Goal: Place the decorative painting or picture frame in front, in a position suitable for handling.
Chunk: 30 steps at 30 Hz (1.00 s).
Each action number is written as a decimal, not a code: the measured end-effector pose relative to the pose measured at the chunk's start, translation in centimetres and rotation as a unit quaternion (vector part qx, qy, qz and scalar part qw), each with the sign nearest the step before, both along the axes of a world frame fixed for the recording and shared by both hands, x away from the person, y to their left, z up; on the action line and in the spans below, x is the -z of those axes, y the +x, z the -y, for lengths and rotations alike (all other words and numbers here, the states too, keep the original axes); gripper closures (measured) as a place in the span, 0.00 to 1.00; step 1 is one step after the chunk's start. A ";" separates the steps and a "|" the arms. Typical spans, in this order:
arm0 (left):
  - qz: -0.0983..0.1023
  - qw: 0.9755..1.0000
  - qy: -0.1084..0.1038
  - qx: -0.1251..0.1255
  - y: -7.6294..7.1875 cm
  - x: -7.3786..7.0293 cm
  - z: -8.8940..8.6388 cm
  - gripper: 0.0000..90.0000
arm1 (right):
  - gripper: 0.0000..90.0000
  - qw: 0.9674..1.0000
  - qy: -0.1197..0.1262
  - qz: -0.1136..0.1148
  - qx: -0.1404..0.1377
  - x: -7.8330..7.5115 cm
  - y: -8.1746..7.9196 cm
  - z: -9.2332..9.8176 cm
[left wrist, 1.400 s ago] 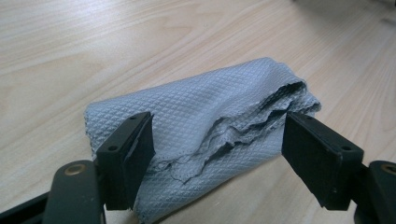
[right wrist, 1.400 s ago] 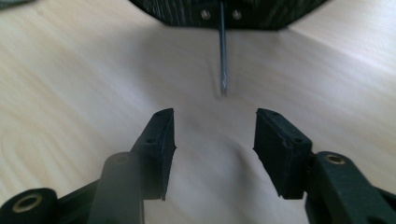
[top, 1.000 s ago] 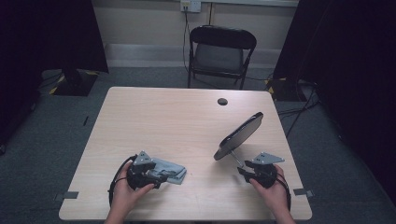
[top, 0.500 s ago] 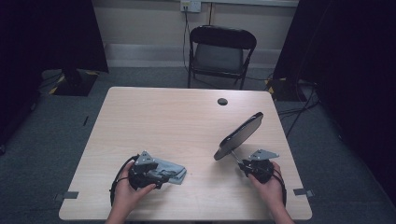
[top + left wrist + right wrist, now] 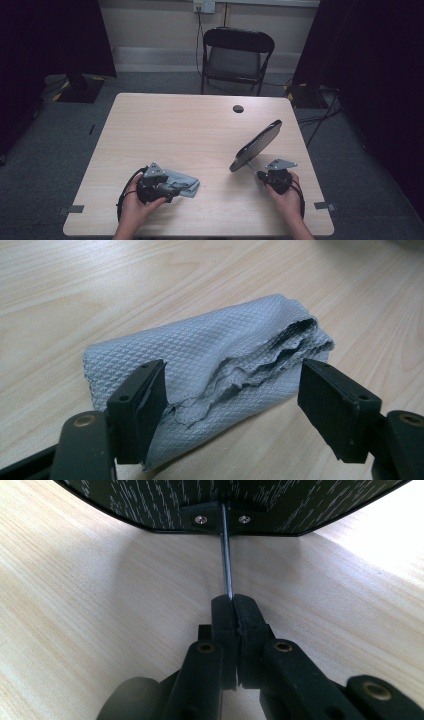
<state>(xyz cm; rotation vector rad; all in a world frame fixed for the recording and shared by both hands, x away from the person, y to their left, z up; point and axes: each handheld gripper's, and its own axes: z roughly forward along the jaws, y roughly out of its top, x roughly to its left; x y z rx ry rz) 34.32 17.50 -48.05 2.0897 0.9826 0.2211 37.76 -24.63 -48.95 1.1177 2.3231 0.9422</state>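
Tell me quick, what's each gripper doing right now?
Left gripper: open, its jaws either side of the folded cloth, not pinching it.
Right gripper: just closed, shut on the thin metal rod of the dark panel.

A: What's different from a second back?
B: right gripper jaws have just been closing, now pinched tight on the thin metal rod of the mirror.
A: Hand moved?
B: Right hand crept a little toward the mirror in the high view.
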 end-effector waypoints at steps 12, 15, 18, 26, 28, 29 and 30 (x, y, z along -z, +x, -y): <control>-0.002 1.000 0.004 0.002 0.1 0.2 0.2 0.31 | 0.95 1.000 0.011 0.007 0.013 0.2 0.2 1.7; -0.003 1.000 0.004 0.002 0.1 0.2 0.2 0.31 | 0.94 1.000 0.012 0.009 0.017 0.2 0.4 1.9; -0.004 1.000 0.006 0.003 0.1 0.3 0.3 0.30 | 0.93 1.000 0.012 0.010 0.021 0.3 0.4 2.1; -0.005 1.000 0.006 0.003 0.1 0.3 0.3 0.31 | 0.88 0.999 0.004 0.019 0.051 0.3 0.8 3.1; -0.005 1.000 0.007 0.004 0.2 0.3 0.3 0.30 | 0.85 0.998 0.004 0.023 0.065 0.2 0.9 3.6; -0.004 1.000 0.008 0.004 0.2 0.3 0.3 0.30 | 0.83 0.998 0.019 0.022 0.065 0.0 0.6 3.9; -0.004 1.000 0.008 0.004 0.2 0.3 0.3 0.30 | 0.83 0.998 0.019 0.022 0.065 0.0 0.6 3.9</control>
